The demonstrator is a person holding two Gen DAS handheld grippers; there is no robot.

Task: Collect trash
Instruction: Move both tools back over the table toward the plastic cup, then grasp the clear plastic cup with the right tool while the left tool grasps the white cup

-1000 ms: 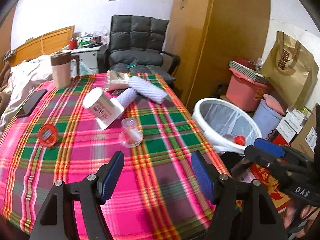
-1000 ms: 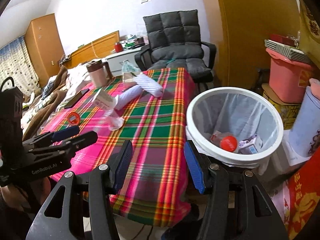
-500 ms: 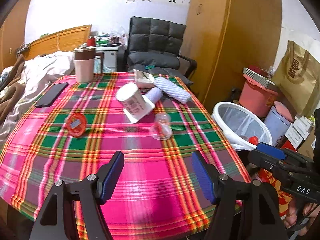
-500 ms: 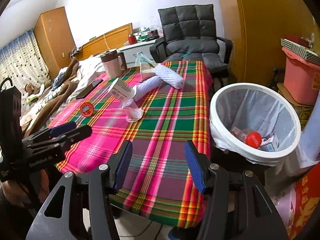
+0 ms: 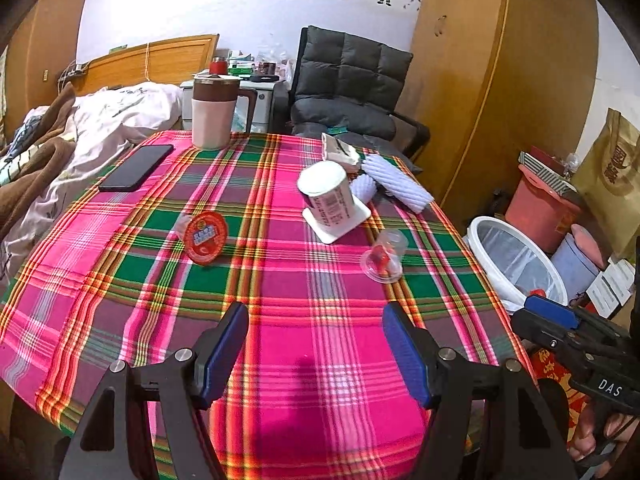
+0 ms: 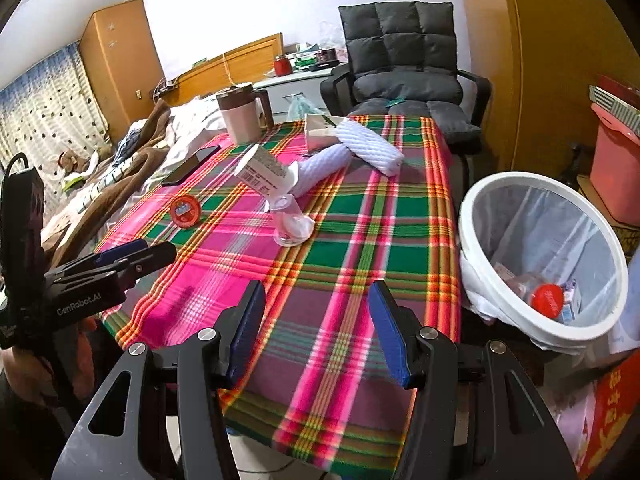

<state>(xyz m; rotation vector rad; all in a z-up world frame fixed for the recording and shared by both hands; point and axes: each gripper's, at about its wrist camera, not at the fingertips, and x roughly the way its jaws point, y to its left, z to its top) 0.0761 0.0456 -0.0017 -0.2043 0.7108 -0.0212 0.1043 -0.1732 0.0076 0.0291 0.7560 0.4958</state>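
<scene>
On the plaid tablecloth (image 5: 280, 300) lie a tipped white paper cup (image 5: 330, 200), a clear plastic cup (image 5: 384, 256) on its side, a red-lidded jelly cup (image 5: 205, 237), two white foam sleeves (image 5: 394, 182) and a crumpled paper bag (image 5: 338, 152). The same litter shows in the right wrist view: paper cup (image 6: 266, 170), clear cup (image 6: 291, 224), jelly cup (image 6: 185, 210). My left gripper (image 5: 316, 350) is open over the near cloth, empty. My right gripper (image 6: 316, 326) is open and empty above the table's near right corner. The white bin (image 6: 540, 256) holds some trash.
A pink mug with brown lid (image 5: 214, 116) and a black phone (image 5: 136, 167) sit at the far left of the table. A dark chair (image 5: 352, 88) stands behind, a bed (image 5: 80, 136) to the left, boxes and a pink bucket (image 5: 540, 208) by the bin (image 5: 516, 260).
Both views have swung left: the table's litter now sits more centred and the bin has slid toward the right edge. Both grippers stay open and empty.
</scene>
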